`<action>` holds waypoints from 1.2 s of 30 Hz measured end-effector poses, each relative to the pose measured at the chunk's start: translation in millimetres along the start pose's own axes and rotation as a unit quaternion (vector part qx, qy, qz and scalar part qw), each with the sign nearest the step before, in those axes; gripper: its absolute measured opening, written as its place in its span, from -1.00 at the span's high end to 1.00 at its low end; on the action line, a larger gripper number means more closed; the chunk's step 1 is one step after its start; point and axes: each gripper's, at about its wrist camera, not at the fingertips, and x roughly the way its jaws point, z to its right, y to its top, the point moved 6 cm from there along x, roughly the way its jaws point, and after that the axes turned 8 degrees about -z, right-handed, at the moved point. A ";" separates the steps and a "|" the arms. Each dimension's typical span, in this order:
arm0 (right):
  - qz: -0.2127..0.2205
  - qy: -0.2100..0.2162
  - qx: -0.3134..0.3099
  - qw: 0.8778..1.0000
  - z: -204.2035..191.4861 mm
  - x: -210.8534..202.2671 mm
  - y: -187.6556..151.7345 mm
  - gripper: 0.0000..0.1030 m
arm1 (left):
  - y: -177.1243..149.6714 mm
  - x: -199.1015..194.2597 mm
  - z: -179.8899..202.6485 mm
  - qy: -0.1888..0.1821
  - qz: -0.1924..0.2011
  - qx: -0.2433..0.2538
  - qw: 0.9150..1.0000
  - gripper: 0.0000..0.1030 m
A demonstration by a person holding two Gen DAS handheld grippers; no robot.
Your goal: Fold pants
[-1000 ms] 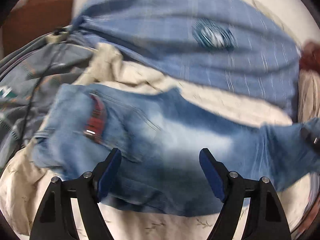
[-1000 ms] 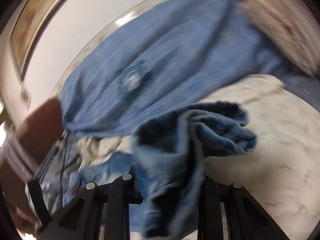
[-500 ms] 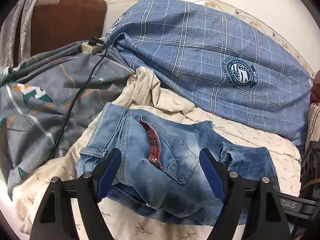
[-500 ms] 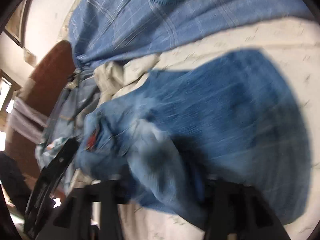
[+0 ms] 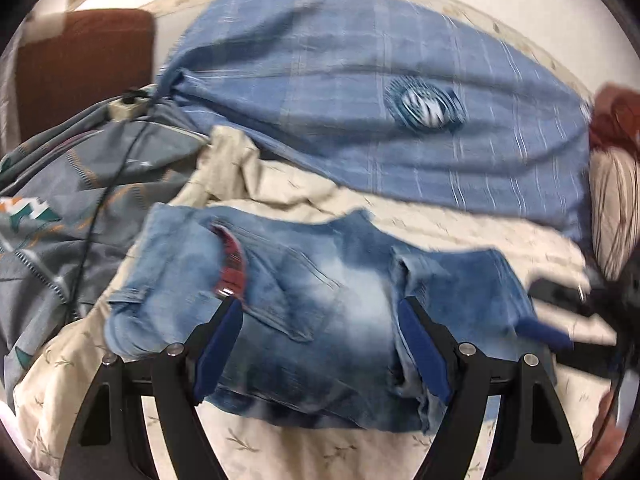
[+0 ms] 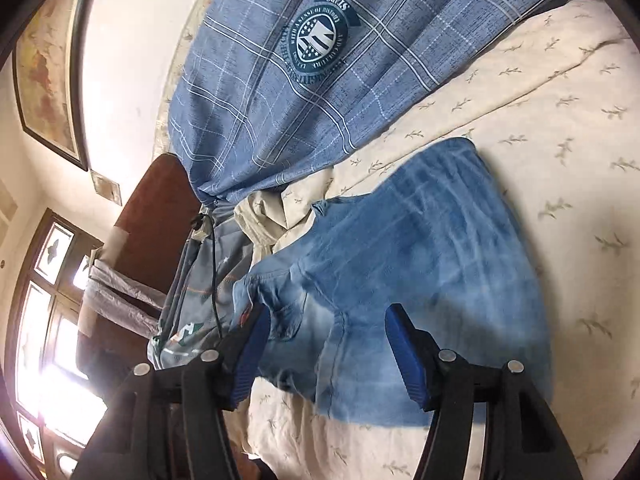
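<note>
The jeans (image 5: 320, 304) are lying folded on the bed sheet (image 5: 328, 452), a cream cloth with a small leaf print, and are appearing in the right wrist view (image 6: 400, 280) as a compact blue bundle with the waistband toward the left. A red plaid lining (image 5: 232, 268) is showing at the open fly. The left tongs (image 5: 320, 340) are standing wide over the near part of the jeans, with nothing pinched between the blue pads. The right tongs (image 6: 324, 352) are also standing apart over the near edge of the jeans; their jaws have just been opening, and the pads are not pressing on the denim. The tip of the right tongs is showing blurred at the right edge of the left wrist view, beside the jeans. Behind the jeans a blue checked pillow (image 6: 304, 80) with a round badge is lying against the wall. A grey patterned blanket (image 5: 72, 200) is lying to the left of the jeans, with a black cable (image 5: 100, 208) running across it.
</note>
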 end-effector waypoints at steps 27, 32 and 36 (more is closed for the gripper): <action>0.021 -0.082 -0.010 0.996 12.1 8.6 36.6 -0.22 | -6.8 13.0 -8.6 0.011 -0.027 -0.002 1.000 -0.57; 0.028 -0.106 0.005 0.994 35.3 -25.8 -0.3 -0.26 | -6.2 -4.8 -24.7 0.000 0.000 -0.028 1.000 -0.57; 0.014 -0.105 0.002 0.994 57.9 -12.3 -16.7 -0.27 | -11.7 -5.4 -45.6 0.016 -0.008 -0.057 0.998 -0.57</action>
